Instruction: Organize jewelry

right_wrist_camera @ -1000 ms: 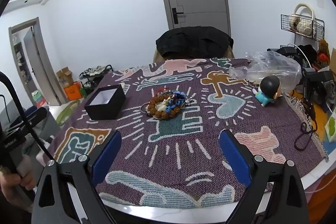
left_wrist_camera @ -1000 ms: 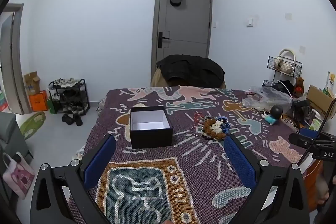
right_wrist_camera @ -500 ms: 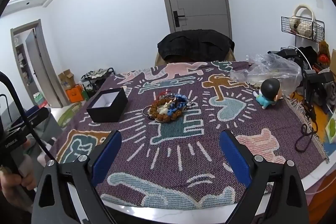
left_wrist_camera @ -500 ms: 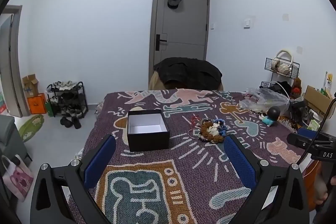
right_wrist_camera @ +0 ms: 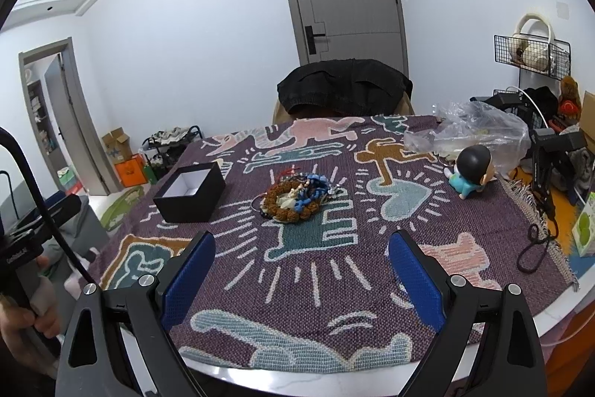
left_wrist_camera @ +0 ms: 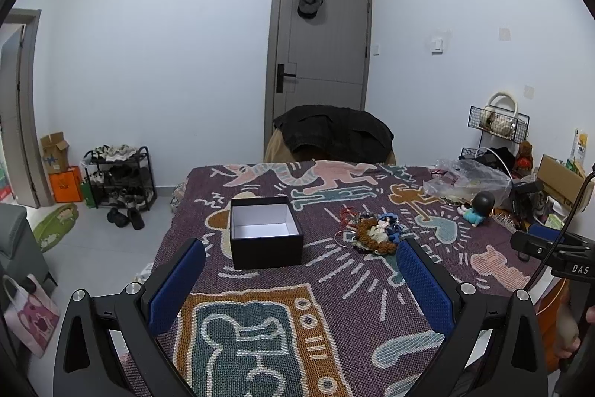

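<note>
A pile of jewelry (left_wrist_camera: 375, 231) with a brown bead bracelet, blue and white pieces lies mid-table; it also shows in the right wrist view (right_wrist_camera: 297, 198). An open black box (left_wrist_camera: 264, 231) with a white inside stands left of the pile, empty, and shows in the right wrist view (right_wrist_camera: 190, 191). My left gripper (left_wrist_camera: 299, 279) is open and empty, above the near part of the table, short of the box. My right gripper (right_wrist_camera: 300, 270) is open and empty, short of the pile.
A patterned cloth (right_wrist_camera: 334, 248) covers the table. A small doll (right_wrist_camera: 469, 173) and a clear plastic bag (right_wrist_camera: 472, 131) lie at the right. A black cord (right_wrist_camera: 535, 240) lies at the right edge. A chair with a dark jacket (right_wrist_camera: 344, 88) stands behind the table.
Both grippers have risen and pulled back a little; the table sits lower in both views. Nothing on the table has moved.
</note>
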Demonstrator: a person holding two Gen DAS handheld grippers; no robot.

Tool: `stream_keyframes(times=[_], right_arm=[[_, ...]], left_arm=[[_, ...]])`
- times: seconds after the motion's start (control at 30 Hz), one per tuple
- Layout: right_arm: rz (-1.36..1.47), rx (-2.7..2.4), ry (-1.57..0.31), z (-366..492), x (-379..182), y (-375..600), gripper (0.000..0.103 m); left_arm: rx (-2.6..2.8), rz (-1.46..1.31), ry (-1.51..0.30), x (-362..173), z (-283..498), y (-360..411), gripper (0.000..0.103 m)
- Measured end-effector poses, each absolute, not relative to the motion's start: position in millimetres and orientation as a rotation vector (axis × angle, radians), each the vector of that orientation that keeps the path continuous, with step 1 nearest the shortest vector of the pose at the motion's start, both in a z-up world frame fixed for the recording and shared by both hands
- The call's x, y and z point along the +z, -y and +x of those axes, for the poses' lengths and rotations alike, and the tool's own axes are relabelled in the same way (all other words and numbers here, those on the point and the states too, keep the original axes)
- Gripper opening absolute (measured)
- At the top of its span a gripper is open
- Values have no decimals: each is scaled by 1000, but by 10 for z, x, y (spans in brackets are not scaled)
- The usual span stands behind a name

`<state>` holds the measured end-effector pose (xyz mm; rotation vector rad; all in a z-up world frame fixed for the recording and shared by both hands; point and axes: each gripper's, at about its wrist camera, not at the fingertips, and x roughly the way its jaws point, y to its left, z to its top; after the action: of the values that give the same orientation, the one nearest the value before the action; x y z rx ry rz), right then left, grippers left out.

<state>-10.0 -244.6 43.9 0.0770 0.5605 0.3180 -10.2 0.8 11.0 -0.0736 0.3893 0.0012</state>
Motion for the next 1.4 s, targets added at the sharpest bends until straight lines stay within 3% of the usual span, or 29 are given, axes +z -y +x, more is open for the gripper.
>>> stream_keyframes(times=[1.4], right_arm=[[100,329,-555,-120,439,2478,95]], left_arm=[[6,-54,-379,143,-161,11,103]])
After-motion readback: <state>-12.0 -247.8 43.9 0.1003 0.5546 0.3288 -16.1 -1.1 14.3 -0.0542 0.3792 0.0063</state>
